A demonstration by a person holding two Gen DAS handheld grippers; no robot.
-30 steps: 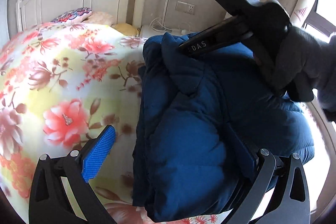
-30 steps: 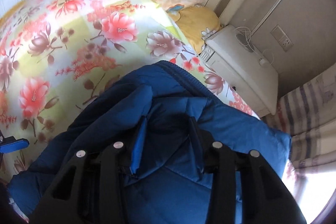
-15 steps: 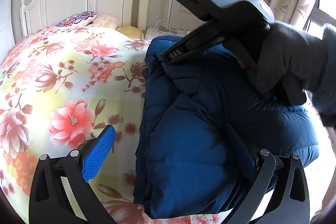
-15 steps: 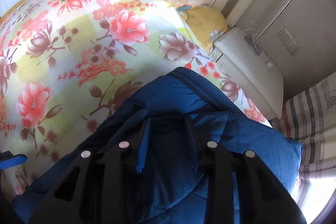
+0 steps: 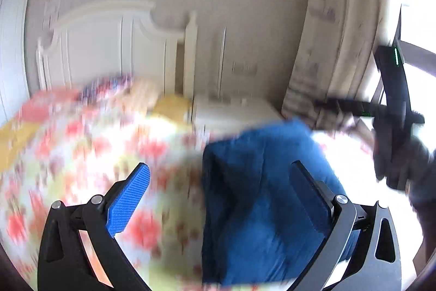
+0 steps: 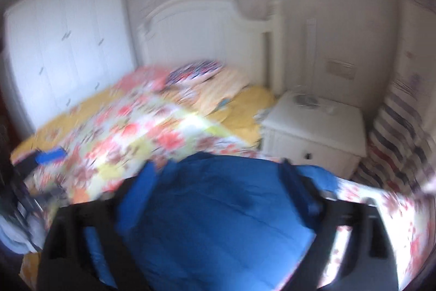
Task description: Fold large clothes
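Observation:
A dark blue padded jacket (image 5: 267,203) lies folded into a thick bundle on the floral bedspread (image 5: 81,154), near the bed's right edge. My left gripper (image 5: 219,167) hangs above it, open; its right finger is over the bundle and its left finger over the bedspread. In the right wrist view the jacket (image 6: 218,222) fills the lower middle. My right gripper (image 6: 218,167) is above it with its jaws opening wide, pads (image 6: 139,195) clear of the fabric. A gloved hand (image 5: 400,165) holds that gripper at the right of the left wrist view. Both views are blurred.
A white headboard (image 6: 201,26) and pillows (image 6: 196,71) are at the far end of the bed. A white nightstand (image 6: 313,127) stands beside it, with a striped curtain (image 6: 403,127) to the right. White wardrobe doors (image 6: 62,45) line the left wall.
The right gripper let go of the jacket fold it was pinching and opened wide. Both grippers rose and tilted up, so the room's far wall now shows. The jacket stays on the bed.

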